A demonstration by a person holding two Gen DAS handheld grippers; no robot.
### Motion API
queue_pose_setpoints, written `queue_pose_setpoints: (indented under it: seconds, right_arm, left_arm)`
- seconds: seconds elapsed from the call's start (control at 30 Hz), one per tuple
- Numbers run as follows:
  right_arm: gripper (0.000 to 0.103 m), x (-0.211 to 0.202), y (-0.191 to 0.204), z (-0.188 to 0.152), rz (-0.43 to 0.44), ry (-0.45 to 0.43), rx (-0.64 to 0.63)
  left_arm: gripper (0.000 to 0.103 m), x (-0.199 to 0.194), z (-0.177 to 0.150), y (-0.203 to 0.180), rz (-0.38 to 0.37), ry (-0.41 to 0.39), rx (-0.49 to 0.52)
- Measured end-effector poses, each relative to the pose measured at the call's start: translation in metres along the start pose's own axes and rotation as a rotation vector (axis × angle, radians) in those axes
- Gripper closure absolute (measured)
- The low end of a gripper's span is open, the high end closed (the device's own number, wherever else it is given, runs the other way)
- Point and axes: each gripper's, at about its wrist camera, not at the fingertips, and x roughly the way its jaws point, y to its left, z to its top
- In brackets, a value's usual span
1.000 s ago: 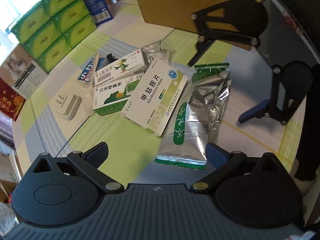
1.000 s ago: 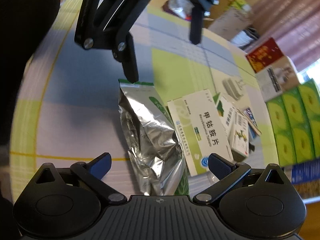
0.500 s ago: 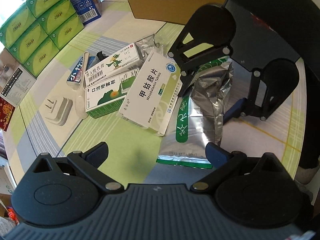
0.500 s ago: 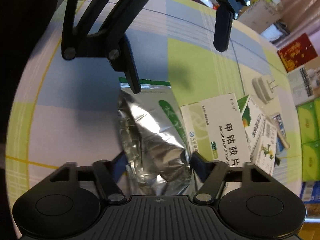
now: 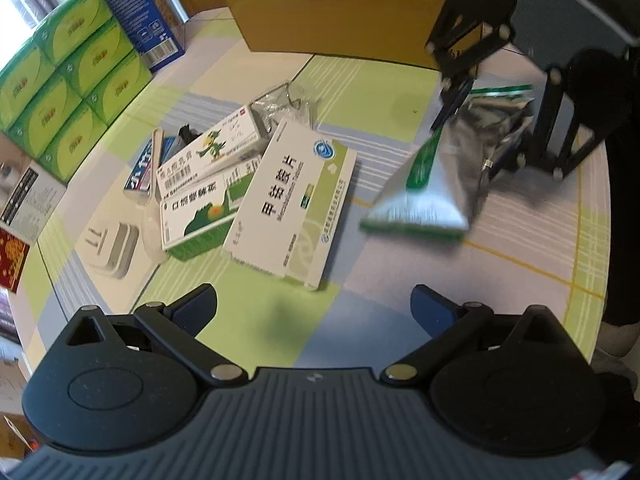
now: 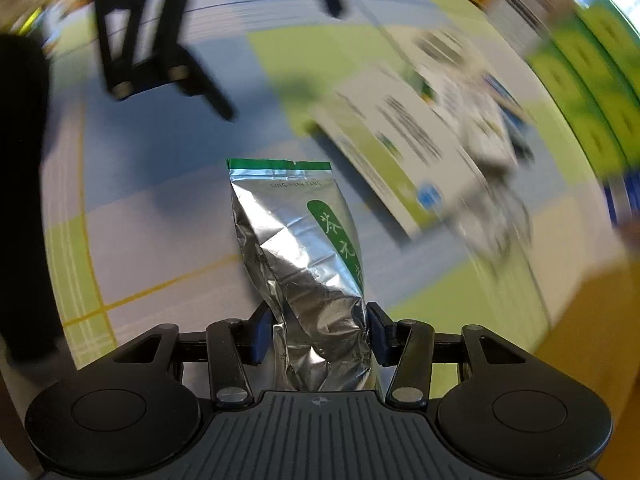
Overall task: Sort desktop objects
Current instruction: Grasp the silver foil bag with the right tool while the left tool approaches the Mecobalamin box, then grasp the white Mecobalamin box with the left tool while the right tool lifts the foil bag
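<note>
Lifted off the table since a second ago: foil pouch, now pinched at one end by the right gripper, free end tilted down. Seen at two o'clock from the left gripper, spread wide, holding nothing. Large white box and smaller boxes at eleven o'clock. Cardboard box at twelve.

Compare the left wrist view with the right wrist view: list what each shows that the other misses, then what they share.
Left wrist only: the white plug adapter, the cardboard box in full, and the open left gripper from behind.

Right wrist only: the right gripper close up, its fingers pinching the foil pouch.

Both: the foil pouch, the big white medicine box, the checked tablecloth.
</note>
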Motion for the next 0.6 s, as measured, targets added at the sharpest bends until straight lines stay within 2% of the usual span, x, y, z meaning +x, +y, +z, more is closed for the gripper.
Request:
queue_pose_setpoints:
  seconds: [0.17, 0.43, 0.6]
  right_arm:
    - [0.057, -0.008, -0.025, -0.009, -0.029, 0.011, 0.217]
    - [0.057, -0.022, -0.04, -0.009, -0.094, -0.014, 0.357]
    - [0.057, -0.023, -0.049, -0.012, -0.098, -0.033, 0.423]
  left_arm:
    - [0.004, 0.011, 0.012, -0.003, 0.028, -0.016, 0.051]
    - [0.009, 0.039, 0.033, -0.012, 0.099, -0.026, 0.125]
    - [0.01, 0.057, 0.041, -0.017, 0.138, -0.02, 0.172]
